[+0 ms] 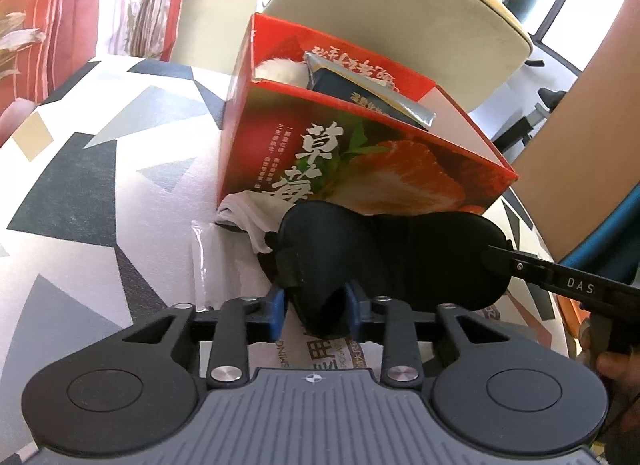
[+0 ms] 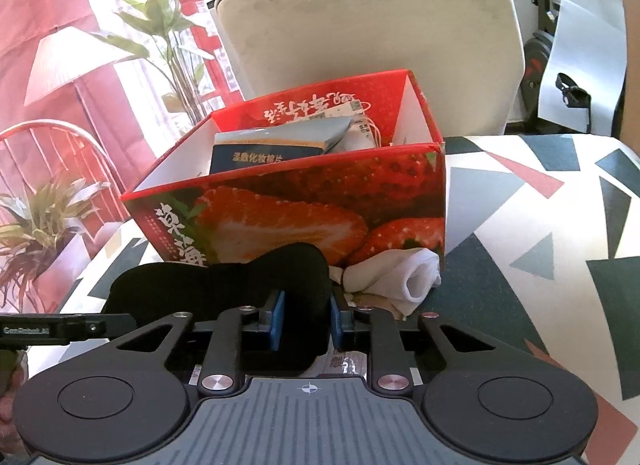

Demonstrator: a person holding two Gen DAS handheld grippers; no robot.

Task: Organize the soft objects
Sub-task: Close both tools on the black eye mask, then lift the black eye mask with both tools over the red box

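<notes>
Black eye mask [image 1: 384, 261] sat lower centre, below the strawberry box [image 1: 360, 169]; left gripper [image 1: 318, 305] and right gripper [image 2: 306, 321] both clamped it, probably. You needed to lift level over the rim.

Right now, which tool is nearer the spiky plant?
Left. The left tool is at the eye mask's end toward the plant; the right tool holds the end away from it.

Black eye mask [image 1: 384, 249] stretched level, each end pinched. White sock [image 2: 400, 277] crumpled at box [image 2: 304, 209] base, mask's 2 o'clock, right view.
</notes>
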